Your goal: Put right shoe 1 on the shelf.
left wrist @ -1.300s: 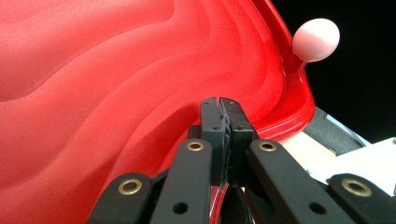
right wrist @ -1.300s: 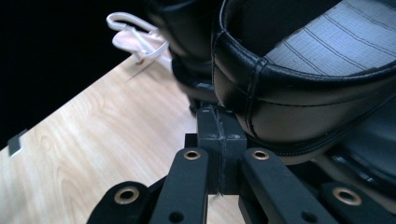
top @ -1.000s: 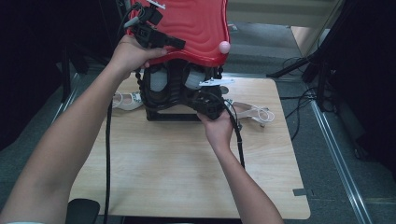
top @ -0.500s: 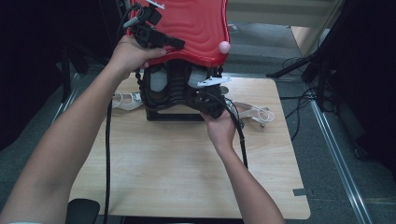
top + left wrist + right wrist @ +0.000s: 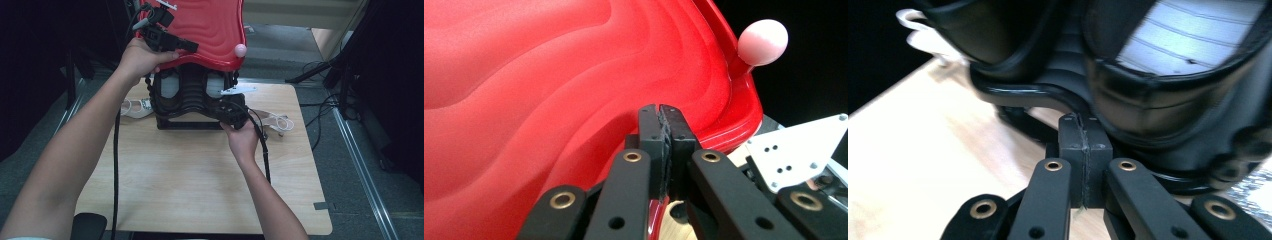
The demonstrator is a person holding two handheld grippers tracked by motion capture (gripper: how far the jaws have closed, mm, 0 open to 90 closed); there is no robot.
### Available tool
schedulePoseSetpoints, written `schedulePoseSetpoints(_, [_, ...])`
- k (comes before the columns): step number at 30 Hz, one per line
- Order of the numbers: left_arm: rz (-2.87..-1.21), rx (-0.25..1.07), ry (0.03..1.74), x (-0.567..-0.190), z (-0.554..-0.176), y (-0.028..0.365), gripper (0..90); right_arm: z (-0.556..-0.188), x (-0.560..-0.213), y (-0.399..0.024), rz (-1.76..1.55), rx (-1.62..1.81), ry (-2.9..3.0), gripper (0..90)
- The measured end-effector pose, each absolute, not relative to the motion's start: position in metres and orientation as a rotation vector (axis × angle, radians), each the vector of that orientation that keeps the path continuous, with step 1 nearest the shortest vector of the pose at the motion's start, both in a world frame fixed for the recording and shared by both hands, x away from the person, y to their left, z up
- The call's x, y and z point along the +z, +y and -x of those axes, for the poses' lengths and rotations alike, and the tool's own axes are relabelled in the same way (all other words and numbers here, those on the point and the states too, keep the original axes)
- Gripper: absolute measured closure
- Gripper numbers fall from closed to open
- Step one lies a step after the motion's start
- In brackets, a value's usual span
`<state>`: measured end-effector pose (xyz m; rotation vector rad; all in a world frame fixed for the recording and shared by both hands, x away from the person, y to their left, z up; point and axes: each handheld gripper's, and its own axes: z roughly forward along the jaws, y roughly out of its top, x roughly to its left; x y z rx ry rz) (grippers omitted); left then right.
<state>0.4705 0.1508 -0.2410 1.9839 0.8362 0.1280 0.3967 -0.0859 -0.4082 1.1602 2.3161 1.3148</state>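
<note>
A red wavy lid (image 5: 210, 30) with a pink knob (image 5: 241, 50) stands tilted up over a black base (image 5: 190, 100) that has two grey pads (image 5: 169, 85). My left gripper (image 5: 192, 48) sits at the lid's lower rim. In the left gripper view its jaws (image 5: 660, 112) are pinched together with the red rim (image 5: 549, 100) wedged low between them, and they have just eased slightly. My right gripper (image 5: 225, 107) is shut with nothing in it. Its tips (image 5: 1079, 120) touch the base's front bar (image 5: 1018, 92).
The base stands at the far middle of a wooden table (image 5: 190, 180). White sandals lie beside it on the left (image 5: 135, 106) and on the right (image 5: 275, 122). Black cables trail from both grippers. Dark stands and floor rails flank the table.
The right hand has shifted slightly at the base's front. The left hand and the raised lid have kept still.
</note>
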Motion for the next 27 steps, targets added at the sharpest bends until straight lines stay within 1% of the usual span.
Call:
schedulePoseSetpoints(1, [-1.991, 0.134, 0.84, -0.24, -0.47, 0.15, 84.7, -0.395, -0.408, -0.086, -1.153, 1.33, 2.325, 89.8])
schedulePoseSetpoints(4, [-2.006, 0.184, 0.871, -0.235, -0.465, 0.146, 81.8, -0.388, -0.409, -0.087, -1.108, 1.374, 2.358, 85.9])
schedulePoseSetpoints(7, [-1.999, 0.231, 0.885, -0.228, -0.459, 0.147, 81.3, -0.382, -0.411, -0.089, -1.091, 1.403, 2.377, 84.7])
schedulePoseSetpoints(10, [-2.006, 0.238, 0.856, -0.224, -0.447, 0.147, 79.5, -0.374, -0.413, -0.093, -1.102, 1.44, 2.391, 84.4])
schedulePoseSetpoints(13, [-2.004, 0.192, 0.831, -0.225, -0.431, 0.15, 74.6, -0.368, -0.417, -0.099, -1.117, 1.486, 2.391, 82.6])
schedulePoseSetpoints(16, [-2.008, 0.167, 0.796, -0.229, -0.418, 0.153, 69.7, -0.359, -0.421, -0.106, -1.129, 1.491, 2.378, 82.6])
schedulePoseSetpoints(18, [-2.005, 0.145, 0.783, -0.235, -0.408, 0.156, 67.3, -0.356, -0.423, -0.111, -1.13, 1.504, 2.386, 82.6])
schedulePoseSetpoints(20, [-2.004, 0.119, 0.775, -0.242, -0.4, 0.16, 62.9, -0.352, -0.427, -0.118, -1.15, 1.516, 2.401, 82.6])
schedulePoseSetpoints(23, [-2.019, 0.092, 0.772, -0.255, -0.39, 0.164, 59.8, -0.347, -0.432, -0.128, -1.153, 1.513, 2.395, 82.8])
schedulePoseSetpoints(27, [-2.009, 0.074, 0.782, -0.274, -0.381, 0.172, 57.2, -0.344, -0.437, -0.138, -1.195, 1.534, 2.401, 77.3])
